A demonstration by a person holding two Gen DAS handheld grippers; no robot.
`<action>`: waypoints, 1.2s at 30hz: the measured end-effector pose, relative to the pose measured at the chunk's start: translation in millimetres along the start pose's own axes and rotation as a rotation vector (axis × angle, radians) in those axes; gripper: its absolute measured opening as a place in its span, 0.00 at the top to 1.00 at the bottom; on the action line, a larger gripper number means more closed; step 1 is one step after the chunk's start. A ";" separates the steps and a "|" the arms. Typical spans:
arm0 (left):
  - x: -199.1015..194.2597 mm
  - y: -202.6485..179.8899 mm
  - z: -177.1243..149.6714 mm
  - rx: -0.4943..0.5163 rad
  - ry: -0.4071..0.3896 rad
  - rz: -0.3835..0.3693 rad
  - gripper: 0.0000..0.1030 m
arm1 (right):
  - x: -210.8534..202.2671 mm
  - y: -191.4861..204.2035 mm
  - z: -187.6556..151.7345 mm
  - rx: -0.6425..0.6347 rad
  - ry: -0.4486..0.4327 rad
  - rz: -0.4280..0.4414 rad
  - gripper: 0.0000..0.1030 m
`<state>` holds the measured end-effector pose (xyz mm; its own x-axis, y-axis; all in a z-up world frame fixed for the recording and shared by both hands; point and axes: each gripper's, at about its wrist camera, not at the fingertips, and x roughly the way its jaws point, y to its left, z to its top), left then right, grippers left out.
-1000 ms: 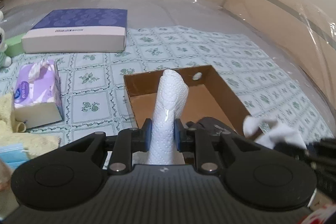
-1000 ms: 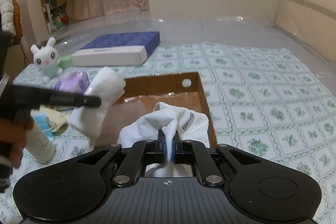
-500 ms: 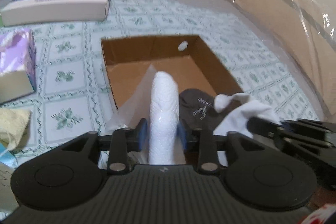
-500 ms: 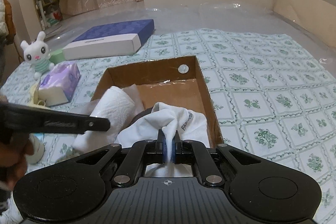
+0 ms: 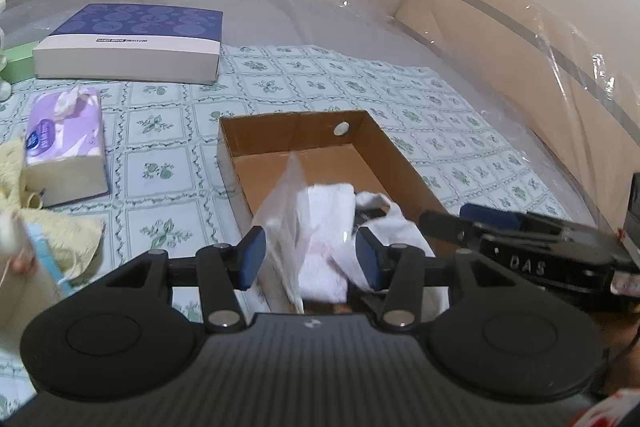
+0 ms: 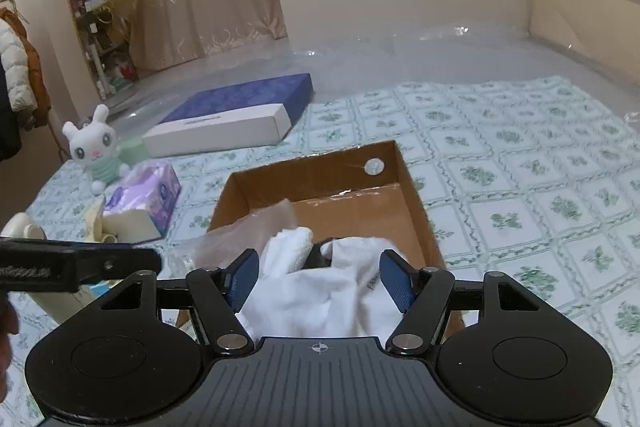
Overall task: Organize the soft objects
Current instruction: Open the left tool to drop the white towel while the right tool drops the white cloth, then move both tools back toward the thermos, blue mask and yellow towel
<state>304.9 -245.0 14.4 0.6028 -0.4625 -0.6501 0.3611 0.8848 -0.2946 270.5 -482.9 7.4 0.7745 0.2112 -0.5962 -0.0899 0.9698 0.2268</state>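
Your left gripper [image 5: 310, 259] has its jaws apart, having just been opening, and the white towel [image 5: 326, 227] in its clear plastic wrap [image 5: 286, 195] sits between the blue pads without being pressed by them (the wrap brushes close to the left pad, but you can see slack on both sides). The towel lies in the near end of the cardboard box [image 5: 400, 163], leaning toward the left wall. Your right gripper [image 6: 320, 281] is also spread wide, its jaws having just been opening, and the white sock [image 6: 344, 291] lies loose below and between them, touching neither pad as far as the view shows. That sock rests in the near part of the same box [image 6: 412, 203], just right of the towel [image 6: 292, 247], with a dark item [image 6: 322, 253] peeking out between the two. The far half of the box is bare cardboard. The box sits on a green-patterned sheet [image 6: 520, 187] spread over the bed. To the left of the box you have a purple tissue pack [image 5: 66, 143], a yellow cloth [image 5: 64, 233], a blue-and-white flat box [image 5: 132, 43] farther back, and a white bunny toy [image 6: 98, 147] beside it.
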 end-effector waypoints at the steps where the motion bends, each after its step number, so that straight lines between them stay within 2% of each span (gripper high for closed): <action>1: -4.2 -0.1 -3.5 0.000 -0.001 -0.003 0.56 | -4.1 2.6 -0.9 -0.011 -0.008 -0.002 0.35; 9: -42.0 -2.2 -45.2 0.022 0.003 -0.012 0.56 | -33.7 28.4 -24.5 -0.076 -0.013 -0.034 0.35; 15: -75.6 -5.0 -81.0 0.023 -0.003 -0.017 0.56 | -63.3 49.3 -53.4 -0.044 -0.002 -0.058 0.35; 22: -113.0 3.1 -122.5 0.032 -0.001 -0.004 0.52 | -98.5 83.8 -89.3 -0.016 0.011 -0.062 0.35; 28: -142.9 27.9 -153.2 0.063 -0.008 0.021 0.49 | -114.8 120.3 -117.2 -0.045 0.029 -0.042 0.35; 36: -182.6 79.0 -168.6 0.100 -0.047 0.084 0.45 | -119.0 161.4 -138.1 -0.035 0.051 -0.010 0.35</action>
<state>103.3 -81.1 -8.2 0.6660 -0.3911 -0.6352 0.3757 0.9115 -0.1673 77.4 -334.7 8.6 0.7426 0.2065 -0.6372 -0.1049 0.9754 0.1939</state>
